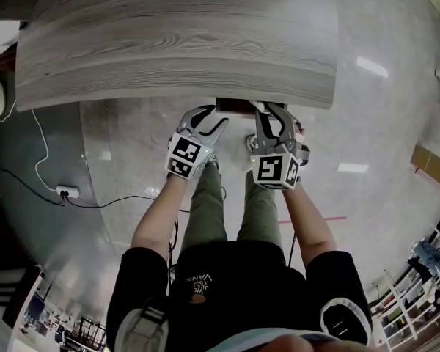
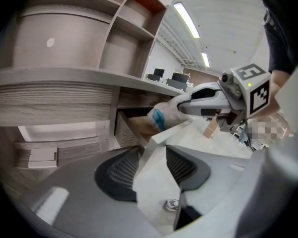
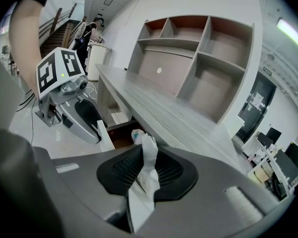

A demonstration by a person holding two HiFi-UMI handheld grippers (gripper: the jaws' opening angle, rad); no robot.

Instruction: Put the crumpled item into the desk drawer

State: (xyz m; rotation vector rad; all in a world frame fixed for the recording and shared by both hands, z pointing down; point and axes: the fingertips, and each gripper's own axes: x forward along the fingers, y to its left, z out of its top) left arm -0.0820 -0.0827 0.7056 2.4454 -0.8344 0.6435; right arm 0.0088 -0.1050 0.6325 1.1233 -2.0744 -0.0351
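Pinching the crumpled item (image 3: 148, 147) between its pads, the right claw (image 3: 147, 162) held it just outside the open drawer (image 3: 120, 135); the left claw (image 2: 156, 157) stood spread astride the drawer's front.

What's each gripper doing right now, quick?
Left gripper: jaws apart around the drawer front; grip cannot be told.
Right gripper: closed on the crumpled white paper.

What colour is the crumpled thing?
The crumpled item is white with a blue patch; left gripper view.
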